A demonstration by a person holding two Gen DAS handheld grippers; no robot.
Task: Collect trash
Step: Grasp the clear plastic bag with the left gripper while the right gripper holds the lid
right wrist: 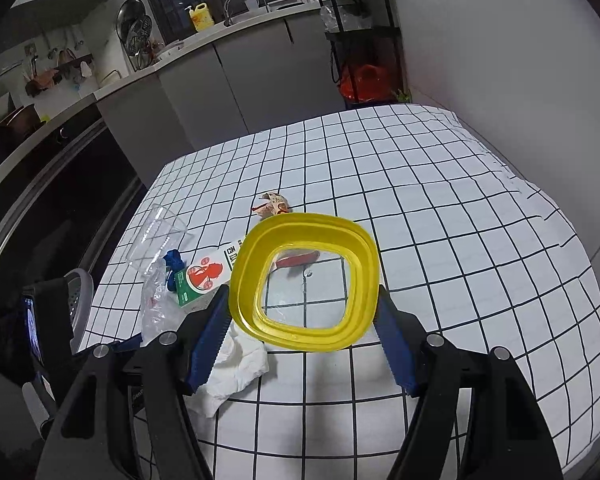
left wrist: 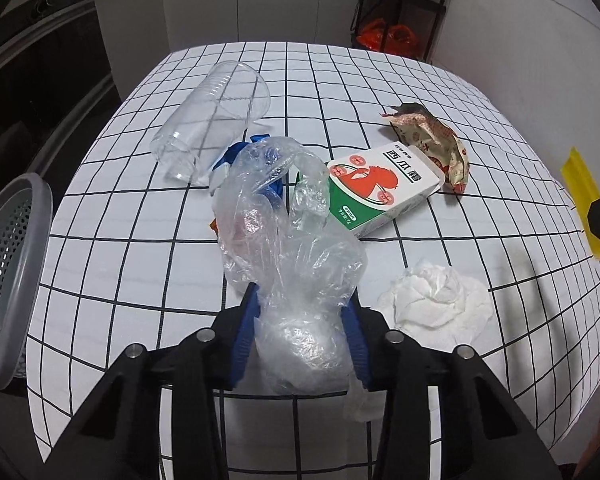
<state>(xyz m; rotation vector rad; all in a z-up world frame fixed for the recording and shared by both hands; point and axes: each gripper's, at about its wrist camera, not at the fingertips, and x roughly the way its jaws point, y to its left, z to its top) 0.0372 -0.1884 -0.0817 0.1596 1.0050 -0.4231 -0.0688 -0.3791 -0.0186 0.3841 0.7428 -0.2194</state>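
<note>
Your left gripper (left wrist: 300, 312) is clamped on a crumpled clear plastic bag (left wrist: 296, 264), blue fingers (left wrist: 246, 340) squeezing the wad from both sides while the rest of the bag stands up in front of the camera. Your right gripper (right wrist: 302, 320) has its fingers pressed against the two sides of a yellow lid (right wrist: 306, 284) with a clear middle, held above the checked tablecloth (right wrist: 440, 208); you can read the grid straight through it.

The rest of the trash sits on the cloth. A clear cup (left wrist: 212, 120) lies on its side toward the far left, with something blue (left wrist: 230, 158) just beside it, mostly hidden by the bag. A red-and-green carton (left wrist: 380, 188) lies flat just right of the bag, and a crumpled snack wrapper (left wrist: 432, 136) touches its far end. A balled-up white tissue (left wrist: 436, 298) sits near your left gripper, on its right.

A grey perforated basket (left wrist: 8, 276) is at the table's left edge, tilted toward the camera. Can't tell what's in it.
</note>
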